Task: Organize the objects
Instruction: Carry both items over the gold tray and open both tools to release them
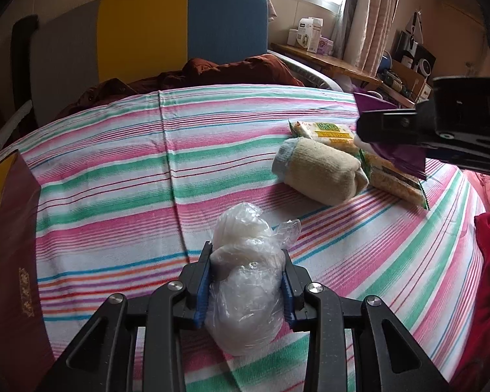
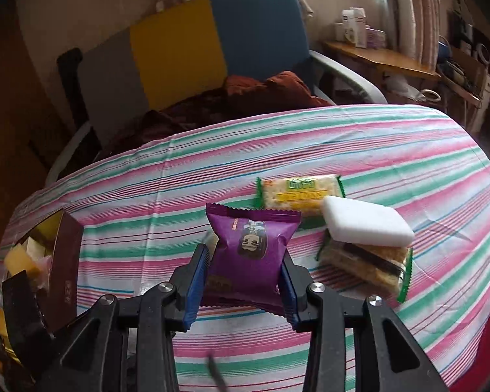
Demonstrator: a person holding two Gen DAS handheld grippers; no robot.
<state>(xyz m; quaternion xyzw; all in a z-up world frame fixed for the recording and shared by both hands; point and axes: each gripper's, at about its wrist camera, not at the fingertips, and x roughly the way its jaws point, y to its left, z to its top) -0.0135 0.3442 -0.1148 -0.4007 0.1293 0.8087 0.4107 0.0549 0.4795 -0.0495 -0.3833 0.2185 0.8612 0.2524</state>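
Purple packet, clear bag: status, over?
Left gripper shut on clear bag. Right gripper shut on purple packet, off the cloth. Nothing blocking.

Maroon box (image 1: 13,245) cut off at left edge; purple packet (image 1: 397,155) mostly hidden behind right claw (image 1: 362,130).

I see a clear plastic-wrapped white lump (image 1: 245,281) pinched between my left gripper's blue pads, low over the striped cloth. A purple snack packet (image 2: 250,254) with a small face printed on it stands upright, clamped at both sides. Further off lie a rolled cream sock (image 1: 321,174), two green-edged cracker packs (image 2: 299,192), and a white block (image 2: 366,220) resting on the nearer pack.
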